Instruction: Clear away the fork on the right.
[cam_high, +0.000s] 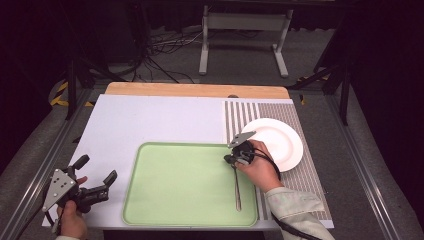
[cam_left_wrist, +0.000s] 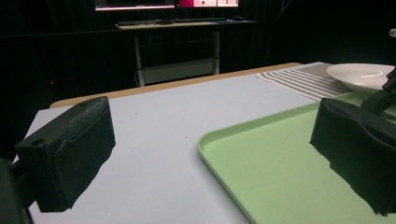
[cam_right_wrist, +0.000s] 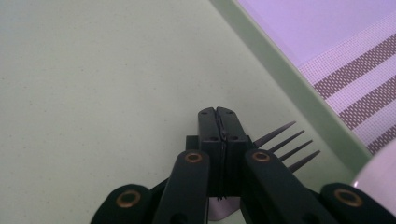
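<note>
Clamping my right gripper (cam_high: 234, 159) on a slim metal fork (cam_high: 236, 186), I hold its tines just above the floor of the pale green plastic tray (cam_high: 180, 180), near the tray's right rim, beside the round white plate (cam_high: 282, 142). My left gripper (cam_high: 95, 177) hovers, jaws spread wide, by the tray's left edge.

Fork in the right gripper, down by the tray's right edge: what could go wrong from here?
1. The right gripper pinches the fork near its tines, so the long handle trails toward the person and may swing or slip once lifted.
2. The tines sit close to the green tray's raised rim and could catch on it.
3. The white plate lies just beyond the hand; a quick move could knock it.
</note>
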